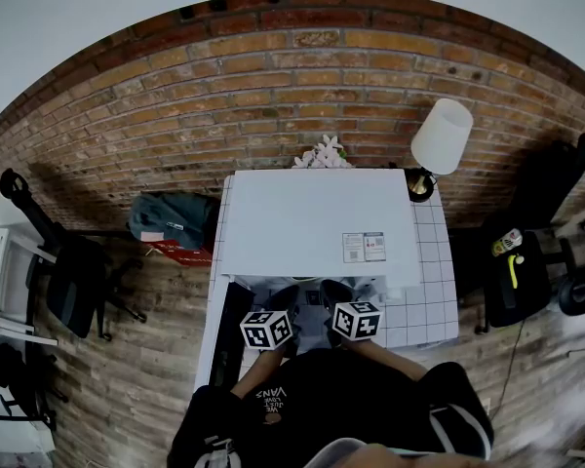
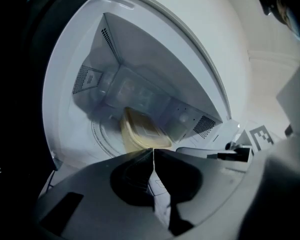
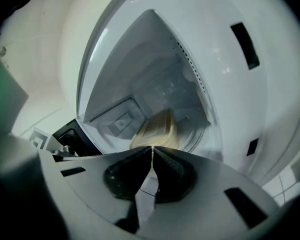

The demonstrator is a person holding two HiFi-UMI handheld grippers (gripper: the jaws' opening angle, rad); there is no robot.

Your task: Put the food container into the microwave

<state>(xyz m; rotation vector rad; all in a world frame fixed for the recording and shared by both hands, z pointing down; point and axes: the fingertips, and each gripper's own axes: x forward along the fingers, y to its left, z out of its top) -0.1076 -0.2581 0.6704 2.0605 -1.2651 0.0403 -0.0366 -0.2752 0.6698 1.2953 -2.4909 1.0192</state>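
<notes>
A white microwave stands on a white tiled table, its dark door swung open to the left. Inside, on the round turntable, is a pale yellow food container, also visible from the other side. My left gripper reaches into the cavity, jaws closed together right at the container's near edge. My right gripper does the same from the right. In the head view both grippers sit side by side at the oven's mouth, and the container is hidden.
Cavity walls with vent grilles close in on both sides. A brick wall runs behind the table. A white lamp stands at the back right corner and flowers behind the oven. A black chair is on the left.
</notes>
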